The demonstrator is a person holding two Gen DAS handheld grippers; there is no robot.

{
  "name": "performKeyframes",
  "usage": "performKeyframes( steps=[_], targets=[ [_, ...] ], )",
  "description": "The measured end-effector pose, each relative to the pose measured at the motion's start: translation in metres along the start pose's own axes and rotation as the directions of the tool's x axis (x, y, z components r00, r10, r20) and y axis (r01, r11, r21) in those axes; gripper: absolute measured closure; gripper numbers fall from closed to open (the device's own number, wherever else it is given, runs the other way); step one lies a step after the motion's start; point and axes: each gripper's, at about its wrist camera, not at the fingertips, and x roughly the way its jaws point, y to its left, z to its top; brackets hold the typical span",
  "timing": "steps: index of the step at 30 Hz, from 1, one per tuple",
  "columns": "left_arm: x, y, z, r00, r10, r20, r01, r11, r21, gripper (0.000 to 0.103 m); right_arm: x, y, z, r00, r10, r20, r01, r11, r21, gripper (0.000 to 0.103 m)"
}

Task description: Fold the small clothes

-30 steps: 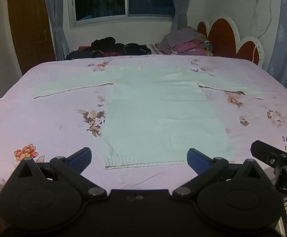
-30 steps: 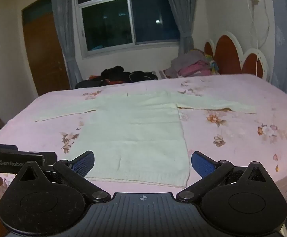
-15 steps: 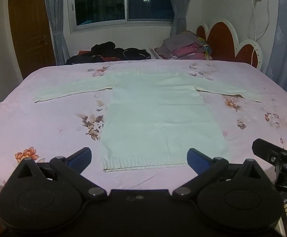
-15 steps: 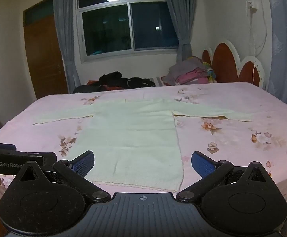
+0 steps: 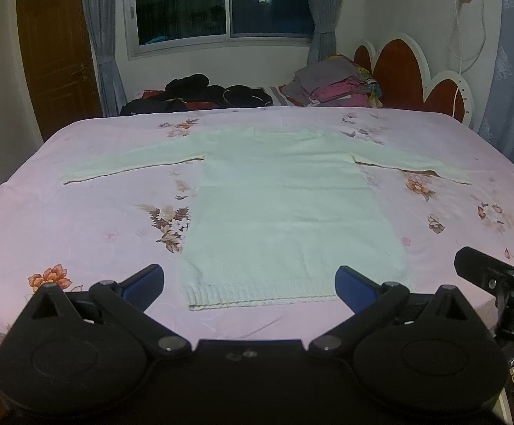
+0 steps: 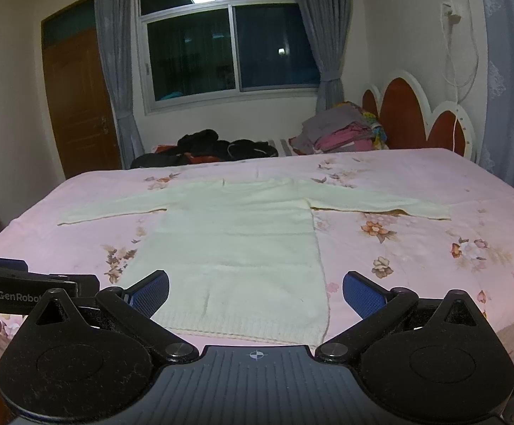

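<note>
The only writing you can read is "GenRobot", printed white on the black body of your left gripper (image 6: 34, 292), which is poking into the right wrist view from the left edge; the last letters are getting cut off behind your right gripper's frame. You are holding your left gripper (image 5: 248, 285) with its blue-padded fingers (image 5: 143, 283) spread wide, gripping nothing and touching nothing. Your right gripper (image 6: 256, 292) is likewise gaping wide, its blue pads (image 6: 363, 299) clear of the cloth. Both are hovering just off the near edge of the bed (image 5: 62, 219). The pale sweater (image 5: 285, 219) is lying flat on the bed's pink floral sheet, sleeves stretched out to either side, ribbed hem nearest the bed's near edge. Piles of dark and coloured clothes (image 5: 331, 83) are sitting beyond the bed's far edge, beside the headboard (image 5: 398, 71).
</note>
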Motion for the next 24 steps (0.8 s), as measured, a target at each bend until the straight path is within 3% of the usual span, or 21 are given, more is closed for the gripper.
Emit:
performKeyframes(
  steps=[24],
  targets=[
    [0.007, 0.009, 0.002, 1.0, 0.016, -0.014, -0.017, 1.0, -0.006, 0.0, 0.016, 0.007, 0.003, 1.0, 0.001, -0.003, -0.001, 1.0, -0.013, 0.0]
  ],
)
